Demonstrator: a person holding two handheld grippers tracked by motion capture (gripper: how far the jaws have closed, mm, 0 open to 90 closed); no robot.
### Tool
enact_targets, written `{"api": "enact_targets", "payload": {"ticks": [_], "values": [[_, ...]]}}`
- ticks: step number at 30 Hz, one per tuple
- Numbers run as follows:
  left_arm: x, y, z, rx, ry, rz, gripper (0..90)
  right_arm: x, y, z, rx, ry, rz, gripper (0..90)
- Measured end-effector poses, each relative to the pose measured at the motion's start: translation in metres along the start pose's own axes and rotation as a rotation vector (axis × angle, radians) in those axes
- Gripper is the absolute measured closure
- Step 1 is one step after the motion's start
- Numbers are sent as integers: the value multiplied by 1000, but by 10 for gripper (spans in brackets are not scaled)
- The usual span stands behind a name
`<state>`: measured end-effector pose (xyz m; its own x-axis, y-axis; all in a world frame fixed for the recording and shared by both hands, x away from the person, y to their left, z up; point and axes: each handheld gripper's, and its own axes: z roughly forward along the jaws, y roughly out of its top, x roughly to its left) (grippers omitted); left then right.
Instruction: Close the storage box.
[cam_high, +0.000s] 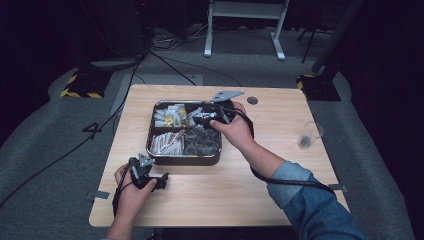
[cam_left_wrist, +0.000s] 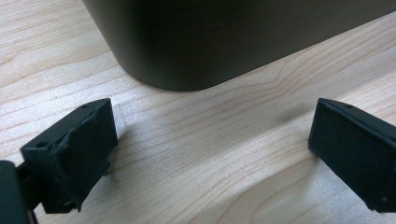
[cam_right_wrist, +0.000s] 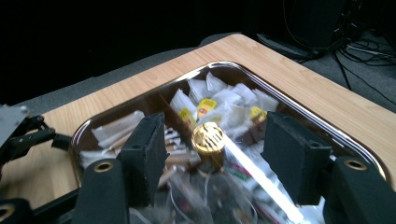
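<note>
The right gripper (cam_right_wrist: 212, 154) view shows wide jaws over a gold-topped capsule (cam_right_wrist: 209, 138) in the tin (cam_high: 159, 155), while the left gripper (cam_left_wrist: 210, 154) gapes empty near its corner.

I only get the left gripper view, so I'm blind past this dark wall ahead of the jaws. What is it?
Observer: The side of a compartmented metal tray. The left gripper sits on the table by its near left corner.
Operator: What's inside?
Observer: White paper sachets fill the far compartment.
Operator: Where's the other gripper?
Observer: The right gripper is over the tray, jaws open. A round gold-topped piece lies between them, and the pads are clear of it.
</note>
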<state>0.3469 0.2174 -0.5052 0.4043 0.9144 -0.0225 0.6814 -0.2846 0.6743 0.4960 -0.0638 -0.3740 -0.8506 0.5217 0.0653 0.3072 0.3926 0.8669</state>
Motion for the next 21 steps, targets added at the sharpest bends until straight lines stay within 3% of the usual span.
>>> {"api": "enact_targets", "payload": {"ticks": [6, 14, 16, 21], "values": [[-2, -1, -5, -12, -1, 19, 166, -18, -15, -39, -16, -14, 22, 383], [0, -9, -16, -7, 23, 28, 162, -35, -39, -89, -9, -68, 4, 366], [3, -13, -19, -7, 23, 15, 160, -39, -49, -101, -8, -84, -2, 366], [5, -18, -21, -12, 20, 10, 159, -45, -72, -121, 5, -100, 22, 365]]}}
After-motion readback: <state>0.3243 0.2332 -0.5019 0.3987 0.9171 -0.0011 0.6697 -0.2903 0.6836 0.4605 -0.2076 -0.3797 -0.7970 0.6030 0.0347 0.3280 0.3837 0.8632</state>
